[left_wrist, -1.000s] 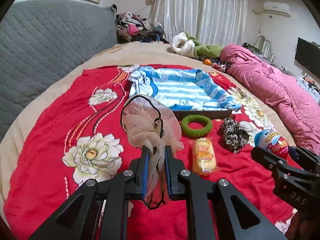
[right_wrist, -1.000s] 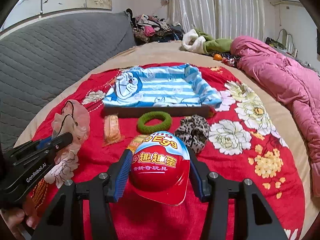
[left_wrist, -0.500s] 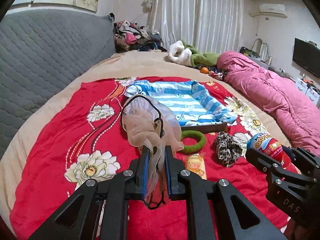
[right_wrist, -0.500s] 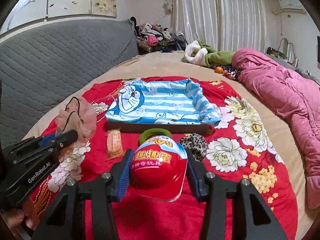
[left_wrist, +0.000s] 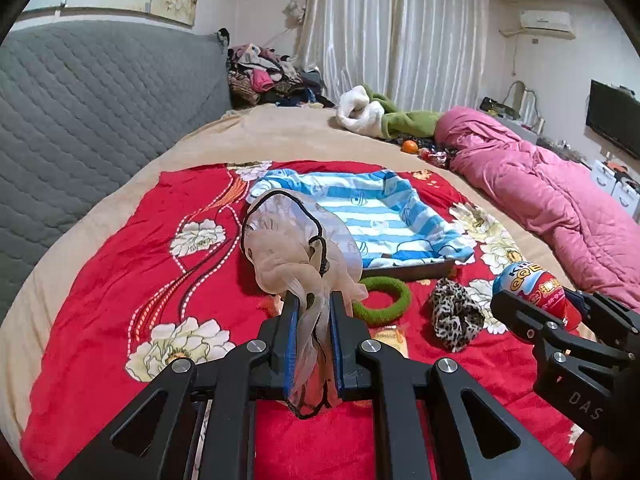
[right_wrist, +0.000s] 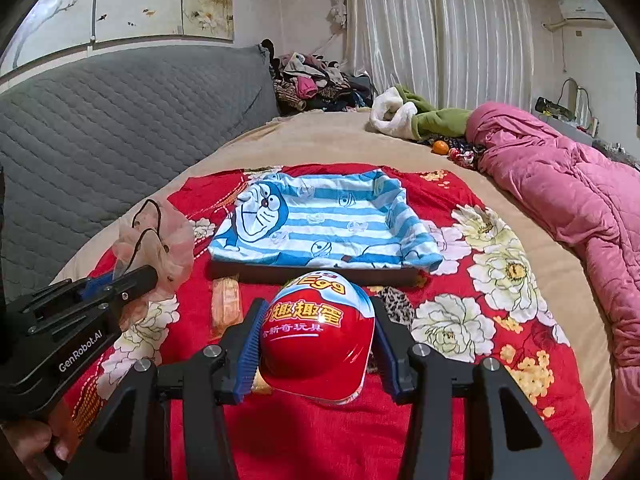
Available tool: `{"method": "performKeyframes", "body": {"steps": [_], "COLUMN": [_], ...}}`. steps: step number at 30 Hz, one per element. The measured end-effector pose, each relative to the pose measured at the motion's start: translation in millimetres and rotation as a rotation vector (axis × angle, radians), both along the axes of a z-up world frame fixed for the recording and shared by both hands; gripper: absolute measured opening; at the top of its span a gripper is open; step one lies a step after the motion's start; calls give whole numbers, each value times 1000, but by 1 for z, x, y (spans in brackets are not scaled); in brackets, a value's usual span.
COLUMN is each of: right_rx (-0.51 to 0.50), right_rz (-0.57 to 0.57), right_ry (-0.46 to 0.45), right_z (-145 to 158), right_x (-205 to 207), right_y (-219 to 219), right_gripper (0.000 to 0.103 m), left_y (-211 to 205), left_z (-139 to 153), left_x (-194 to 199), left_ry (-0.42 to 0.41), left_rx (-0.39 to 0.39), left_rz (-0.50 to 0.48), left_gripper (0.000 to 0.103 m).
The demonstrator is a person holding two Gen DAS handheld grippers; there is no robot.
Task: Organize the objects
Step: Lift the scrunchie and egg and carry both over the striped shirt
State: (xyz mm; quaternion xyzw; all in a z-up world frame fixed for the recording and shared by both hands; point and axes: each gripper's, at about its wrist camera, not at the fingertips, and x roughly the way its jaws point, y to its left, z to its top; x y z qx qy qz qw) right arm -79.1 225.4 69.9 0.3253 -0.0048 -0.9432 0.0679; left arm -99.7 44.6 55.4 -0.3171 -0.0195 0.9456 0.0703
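- Left tongs (left_wrist: 311,320): pinched tight on a sheer pink hair cap (left_wrist: 296,248) with a black elastic cord. The cap's bulk stands up past the tips; its tail hangs back between the blue pads, so its long axis runs along the tongs.
- Right tongs (right_wrist: 316,334): closed narrow on a red surprise egg (right_wrist: 318,344), both blue pads against its sides. The blue-topped narrow end points away from the tongs, the flat rim end back toward them. The lower rim is partly in shadow.
- Tray (right_wrist: 320,272): dark, straight ahead of both tongs on the bed, draped with a blue-striped cartoon cloth (right_wrist: 320,220). Only its near wall shows.
- Green ring (left_wrist: 384,300): just ahead of the left tongs, partly covered by the cap; hidden behind the egg in the right view.
- Leopard scrunchie (left_wrist: 456,314): between the two tongs, mostly hidden by the egg in the right view.
- Orange snack packet (right_wrist: 226,304): flat on the red floral blanket (right_wrist: 500,360), long axis pointing toward the tray. In the left view only a corner shows behind the tongs.
- A hand (right_wrist: 28,446): cut off at the frame edge, under the left tongs.
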Motion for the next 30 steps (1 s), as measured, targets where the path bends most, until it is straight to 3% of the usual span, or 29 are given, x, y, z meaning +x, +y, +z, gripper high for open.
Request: {"method": "performKeyframes", "body": {"steps": [30], "right_rx": [2], "right_rz": [-5], "right_ry": [69], "right_z": [41], "right_x": [-45], "right_y": [2], "right_gripper": [49], "left_y": [23], "left_z": [40], "left_x": [-59], "left_ry": [47], "left_rx": [-8], "left_rz": [-10], "left_gripper": [15]}}
